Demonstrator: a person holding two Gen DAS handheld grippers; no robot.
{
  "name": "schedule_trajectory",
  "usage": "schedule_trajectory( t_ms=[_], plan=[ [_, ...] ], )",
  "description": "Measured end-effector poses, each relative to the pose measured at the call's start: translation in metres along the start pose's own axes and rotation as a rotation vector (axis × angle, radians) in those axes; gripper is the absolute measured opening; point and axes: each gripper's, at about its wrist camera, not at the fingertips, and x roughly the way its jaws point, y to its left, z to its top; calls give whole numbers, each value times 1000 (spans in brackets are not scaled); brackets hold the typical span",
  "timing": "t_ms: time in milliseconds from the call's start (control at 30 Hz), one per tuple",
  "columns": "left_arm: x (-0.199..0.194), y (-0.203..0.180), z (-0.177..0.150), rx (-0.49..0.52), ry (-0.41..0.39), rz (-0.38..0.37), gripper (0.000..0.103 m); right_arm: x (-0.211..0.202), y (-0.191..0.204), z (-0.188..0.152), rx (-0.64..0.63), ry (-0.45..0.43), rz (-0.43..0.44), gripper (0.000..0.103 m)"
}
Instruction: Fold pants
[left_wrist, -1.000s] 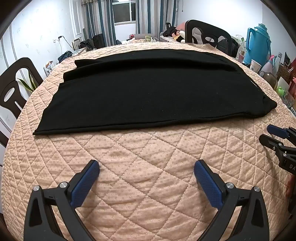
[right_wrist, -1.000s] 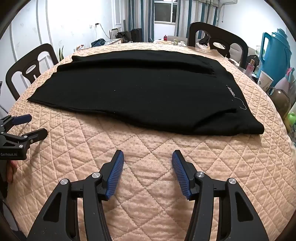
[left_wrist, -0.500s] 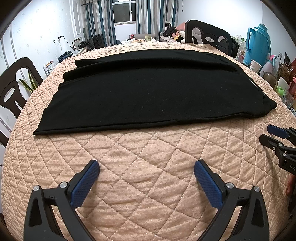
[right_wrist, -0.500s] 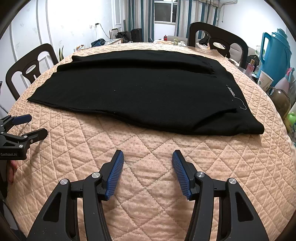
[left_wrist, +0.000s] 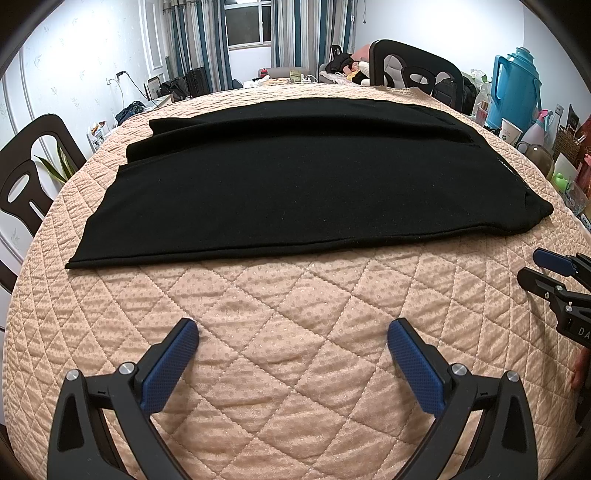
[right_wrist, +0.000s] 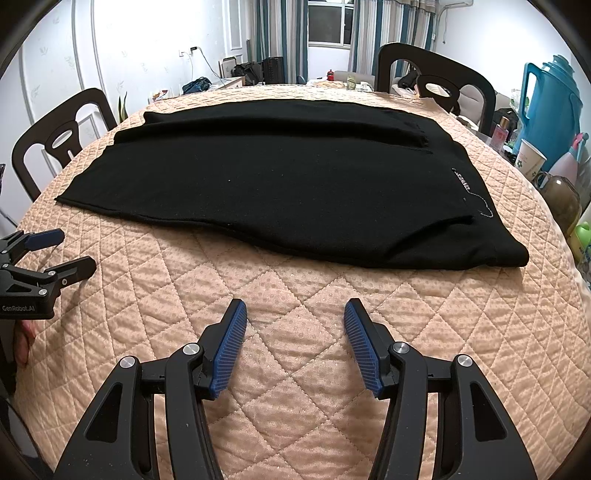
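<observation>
A big round table (left_wrist: 280, 332) fills most of both views, and a peach quilted cover (right_wrist: 332, 295) lies over it. Dark chairs (right_wrist: 436, 77) stand around the far side. A blue jug (left_wrist: 517, 88) and some cups sit off to the right.

The black pants (left_wrist: 295, 184) lie flat across the middle of the table, well apart from both claws. The waist end is on the right, with small white writing (right_wrist: 461, 181) on it. The leg ends point left. One leg looks laid over the other already, so I think the next fold is end to end.

The pants look soft, floppy and light. They will sag and bunch if picked up in the middle. I would pinch them at the near corners, one at the leg hem and one at the waist.

The left gripper (left_wrist: 293, 332) is spread wide and holds nothing. The right gripper (right_wrist: 295, 314) is also apart, a bit less wide, and holds nothing. Both hang over bare cover near the front edge
</observation>
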Motion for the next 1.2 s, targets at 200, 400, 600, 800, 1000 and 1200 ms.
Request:
schedule_trajectory(
  t_ms=[200,400,600,800,1000,1200],
  plan=[
    [0,0,0,0,0,0,103,0,-1,0,1,0,2,56],
    [0,0,0,0,0,0,103,0,-1,0,2,0,2,56],
    [0,0,0,0,0,0,103,-1,-2,-1,2,0,4,57],
    [0,0,0,0,0,0,103,0,-1,-1,1,0,5,58],
    [0,0,0,0,0,0,103,0,-2,-1,2,0,6,58],
    [0,0,0,0,0,0,103,0,-2,-1,2,0,6,59]
  ],
)
